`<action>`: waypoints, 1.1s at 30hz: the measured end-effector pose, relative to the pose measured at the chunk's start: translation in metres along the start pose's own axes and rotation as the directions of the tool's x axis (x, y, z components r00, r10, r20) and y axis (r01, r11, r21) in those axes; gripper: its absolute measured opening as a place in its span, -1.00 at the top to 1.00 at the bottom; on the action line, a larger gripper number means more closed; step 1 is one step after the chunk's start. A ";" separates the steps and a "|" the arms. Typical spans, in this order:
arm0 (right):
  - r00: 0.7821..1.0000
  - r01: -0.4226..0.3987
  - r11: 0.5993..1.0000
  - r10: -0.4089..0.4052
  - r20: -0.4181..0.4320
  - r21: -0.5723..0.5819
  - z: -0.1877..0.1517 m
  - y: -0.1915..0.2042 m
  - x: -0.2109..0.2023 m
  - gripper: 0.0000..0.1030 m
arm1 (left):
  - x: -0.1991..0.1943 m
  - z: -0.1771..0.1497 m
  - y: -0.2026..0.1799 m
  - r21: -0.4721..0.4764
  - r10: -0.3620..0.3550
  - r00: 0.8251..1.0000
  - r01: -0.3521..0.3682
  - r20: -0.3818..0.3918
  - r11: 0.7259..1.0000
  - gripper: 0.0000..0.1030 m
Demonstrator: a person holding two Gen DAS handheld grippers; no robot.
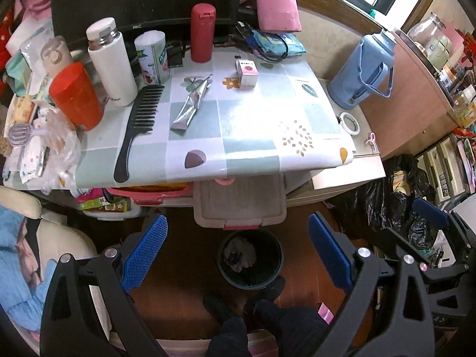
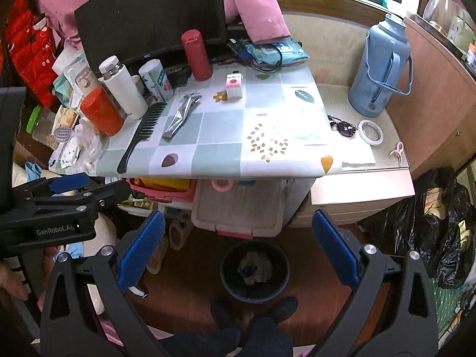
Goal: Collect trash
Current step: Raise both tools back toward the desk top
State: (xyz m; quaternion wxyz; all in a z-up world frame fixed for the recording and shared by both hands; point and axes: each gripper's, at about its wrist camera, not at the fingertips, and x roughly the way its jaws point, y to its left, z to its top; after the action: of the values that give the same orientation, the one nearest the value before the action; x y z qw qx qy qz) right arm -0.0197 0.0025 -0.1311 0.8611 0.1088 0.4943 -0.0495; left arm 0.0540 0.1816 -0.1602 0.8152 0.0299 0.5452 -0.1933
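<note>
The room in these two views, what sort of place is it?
Probably a lived-in bedroom or study corner at home: a cluttered desk with a monitor, a comb and flasks, and a small trash bin on the floor.

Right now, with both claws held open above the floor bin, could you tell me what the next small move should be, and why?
Probably reach the left claw forward toward the crumpled silver squeezed tube on the checked tablecloth. Both claws are open and empty, the right claw included, the tube looks spent and lies apart from the black wide-tooth comb, and the round black waste bin waits below.
</note>
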 end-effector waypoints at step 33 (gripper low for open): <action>0.995 -0.095 0.982 0.088 -0.048 -0.161 0.092 -0.012 0.059 -0.90 | 0.030 0.052 0.043 -0.246 0.077 0.997 -0.074 0.005 0.967 -0.80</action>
State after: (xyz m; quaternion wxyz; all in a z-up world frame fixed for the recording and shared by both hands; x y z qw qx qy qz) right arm 0.0852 -0.0297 -0.1383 0.8582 0.0618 0.5085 0.0329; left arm 0.1244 0.1989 -0.1734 0.8233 -0.0517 0.5574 -0.0936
